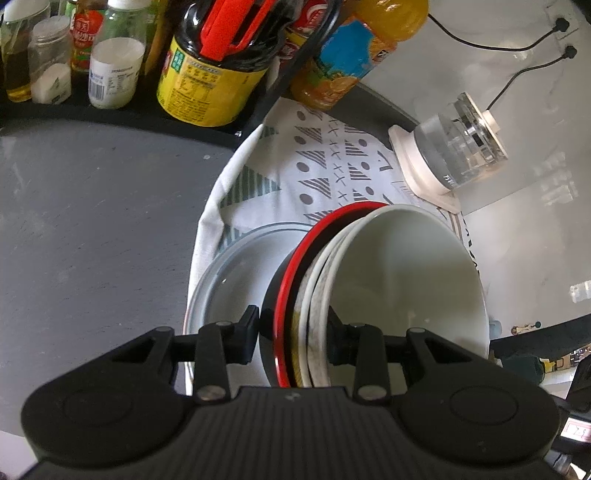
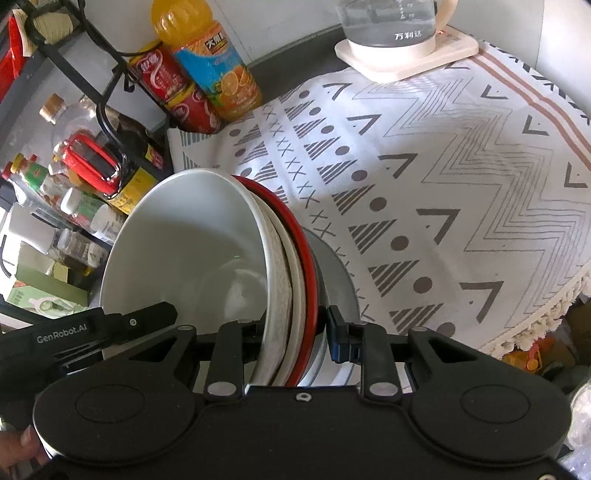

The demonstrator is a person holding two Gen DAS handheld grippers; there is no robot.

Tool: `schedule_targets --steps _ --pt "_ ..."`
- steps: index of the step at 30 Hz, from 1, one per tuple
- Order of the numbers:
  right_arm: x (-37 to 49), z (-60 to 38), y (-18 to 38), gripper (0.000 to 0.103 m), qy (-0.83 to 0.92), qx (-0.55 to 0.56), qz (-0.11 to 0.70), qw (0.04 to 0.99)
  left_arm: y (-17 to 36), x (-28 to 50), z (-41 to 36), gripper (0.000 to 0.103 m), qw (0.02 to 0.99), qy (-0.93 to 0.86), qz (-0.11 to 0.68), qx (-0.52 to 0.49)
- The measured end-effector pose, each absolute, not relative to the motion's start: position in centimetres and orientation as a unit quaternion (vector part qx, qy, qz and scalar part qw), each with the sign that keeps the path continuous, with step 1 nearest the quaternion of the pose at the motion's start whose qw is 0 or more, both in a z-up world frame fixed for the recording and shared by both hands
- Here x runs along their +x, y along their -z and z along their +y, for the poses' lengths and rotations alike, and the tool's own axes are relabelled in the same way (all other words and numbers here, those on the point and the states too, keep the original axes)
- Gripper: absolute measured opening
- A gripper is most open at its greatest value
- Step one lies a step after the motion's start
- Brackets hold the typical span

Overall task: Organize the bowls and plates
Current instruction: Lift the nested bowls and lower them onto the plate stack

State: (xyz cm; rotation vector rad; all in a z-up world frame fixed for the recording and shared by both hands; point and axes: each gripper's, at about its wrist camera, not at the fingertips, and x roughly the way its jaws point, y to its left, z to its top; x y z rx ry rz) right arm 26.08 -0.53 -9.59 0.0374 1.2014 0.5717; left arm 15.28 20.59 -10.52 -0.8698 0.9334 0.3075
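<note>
Both grippers clamp one nested stack of bowls by its rims. The left gripper (image 1: 293, 338) is closed on the stack of bowls (image 1: 402, 280): a white bowl innermost, a speckled one, then a red-rimmed black bowl (image 1: 284, 295). The right gripper (image 2: 295, 330) pinches the same stack from the opposite side. Beneath sits a pale grey plate (image 1: 229, 269) on the patterned cloth (image 2: 424, 177).

In the right wrist view, an orange juice bottle (image 2: 214, 66) and red cans (image 2: 173, 92) crowd at 11 o'clock; a glass kettle (image 2: 391, 26) on its base stands at 1 o'clock. A black rack (image 1: 280, 74) of sauce bottles (image 1: 210, 74) lies at 11 o'clock in the left wrist view.
</note>
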Motion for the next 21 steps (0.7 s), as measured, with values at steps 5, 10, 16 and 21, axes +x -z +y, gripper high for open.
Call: schedule_targets --steps 5,10,16,21 --pt "26.0 -0.2 10.1 0.026 -0.265 0.017 0.564 0.782 10.8 15.4 21.1 0.034 0.791 -0.142 0.437 -0.404" --pt "26.0 0.0 10.8 0.026 -0.265 0.018 0.571 0.777 11.3 15.5 21.5 0.034 0.787 -0.145 0.443 -0.404" --pt "26.0 0.0 11.2 0.027 -0.26 0.024 0.574 0.776 11.7 15.6 21.7 0.034 0.789 -0.138 0.444 -0.403" --pt "25.9 0.1 11.4 0.028 -0.256 0.032 0.575 0.776 11.6 15.7 21.8 0.034 0.793 -0.136 0.442 -0.395"
